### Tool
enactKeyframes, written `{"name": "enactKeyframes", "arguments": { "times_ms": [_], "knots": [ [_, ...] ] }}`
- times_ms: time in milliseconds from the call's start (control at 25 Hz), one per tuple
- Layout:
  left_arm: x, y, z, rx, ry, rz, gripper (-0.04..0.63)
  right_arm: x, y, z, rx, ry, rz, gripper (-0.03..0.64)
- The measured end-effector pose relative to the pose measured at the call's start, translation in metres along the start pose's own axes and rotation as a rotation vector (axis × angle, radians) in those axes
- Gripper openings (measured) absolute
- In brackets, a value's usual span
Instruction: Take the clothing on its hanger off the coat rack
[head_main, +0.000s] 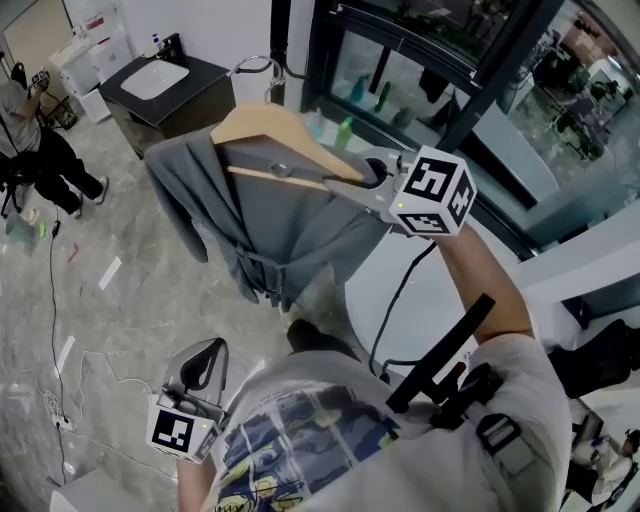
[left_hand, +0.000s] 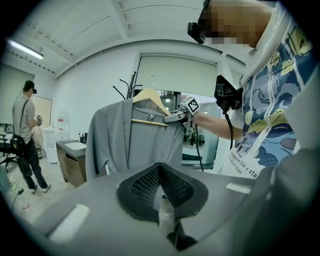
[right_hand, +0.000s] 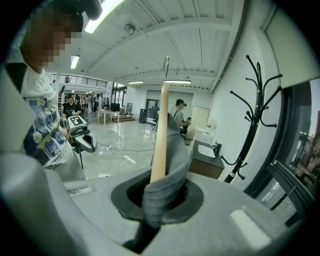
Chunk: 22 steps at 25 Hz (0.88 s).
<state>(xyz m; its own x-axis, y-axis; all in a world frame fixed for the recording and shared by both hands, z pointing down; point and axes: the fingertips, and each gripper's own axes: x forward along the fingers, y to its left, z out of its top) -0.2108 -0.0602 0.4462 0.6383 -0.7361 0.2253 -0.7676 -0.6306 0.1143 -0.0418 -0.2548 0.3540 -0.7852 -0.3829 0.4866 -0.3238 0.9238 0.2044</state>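
Jaws of right gripper grip hanger end through jacket

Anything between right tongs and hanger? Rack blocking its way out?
Nothing visible. The right tongs are shut on the end of the hanger, grey cloth pinched with it. The rack stands apart at the side; the hook touches nothing.
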Motion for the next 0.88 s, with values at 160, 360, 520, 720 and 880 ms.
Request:
{"name": "enactKeyframes", "arguments": {
  "times_ms": [160,360,520,720,880],
  "knots": [
    [-0.004,-0.004,0.008,0.006,-0.001,-0.003,0.003,-0.006,0.025,0.01,-0.016,-0.008,0.021,0.006],
    [0.0,-0.01,0.012,0.007,0.016,-0.02,0.003,-0.011,0.043,0.015,-0.02,-0.019,0.043,0.006],
    [-0.005,-0.016,0.01,0.012,0.012,-0.021,0.003,-0.015,0.063,0.013,-0.028,-0.023,0.046,0.006],
    [0.002,-0.006,0.016,0.004,0.016,-0.015,0.003,-0.011,0.059,0.014,-0.026,-0.022,0.062,0.006],
    [-0.003,-0.015,0.016,0.009,0.011,-0.018,0.003,-0.017,0.074,0.012,-0.031,-0.024,0.067,0.006]
  ]
}}
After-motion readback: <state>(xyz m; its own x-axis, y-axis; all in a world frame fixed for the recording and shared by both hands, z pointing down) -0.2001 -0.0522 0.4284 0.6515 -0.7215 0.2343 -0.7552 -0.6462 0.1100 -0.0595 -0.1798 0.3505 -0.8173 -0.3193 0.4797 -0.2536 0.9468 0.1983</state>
